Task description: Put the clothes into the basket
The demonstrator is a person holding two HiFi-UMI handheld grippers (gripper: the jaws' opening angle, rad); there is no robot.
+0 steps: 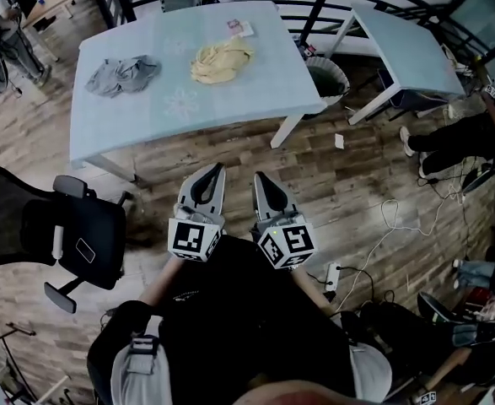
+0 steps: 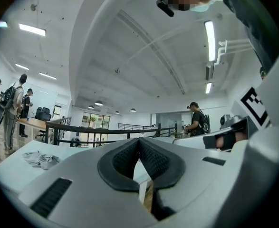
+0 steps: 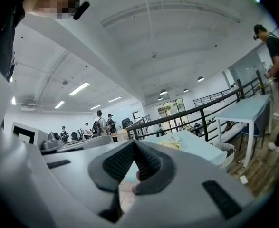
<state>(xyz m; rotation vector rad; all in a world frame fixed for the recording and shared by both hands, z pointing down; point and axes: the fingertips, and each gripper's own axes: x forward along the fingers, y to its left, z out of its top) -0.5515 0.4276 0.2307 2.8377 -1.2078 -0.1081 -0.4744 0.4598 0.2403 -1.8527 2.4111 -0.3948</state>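
A grey garment (image 1: 122, 75) lies crumpled on the left part of the light blue table (image 1: 255, 91), and a yellow garment (image 1: 220, 60) lies near its middle. A white mesh basket (image 1: 325, 78) stands on the floor at the table's right end. My left gripper (image 1: 216, 169) and right gripper (image 1: 260, 178) are side by side over the wooden floor, short of the table's near edge, both pointing at it. Both are shut with nothing between the jaws. The left gripper view shows its gripper (image 2: 139, 140) and the grey garment (image 2: 42, 159). The right gripper view shows its gripper (image 3: 133, 144), the yellow garment (image 3: 170, 145) and the basket (image 3: 223, 151).
A black office chair (image 1: 57, 234) stands at my left. A second light table (image 1: 399, 53) is to the right behind the basket, with a dark railing (image 1: 314, 7) along the far side. Cables and a power strip (image 1: 331, 274) lie on the floor at right. People stand around the room.
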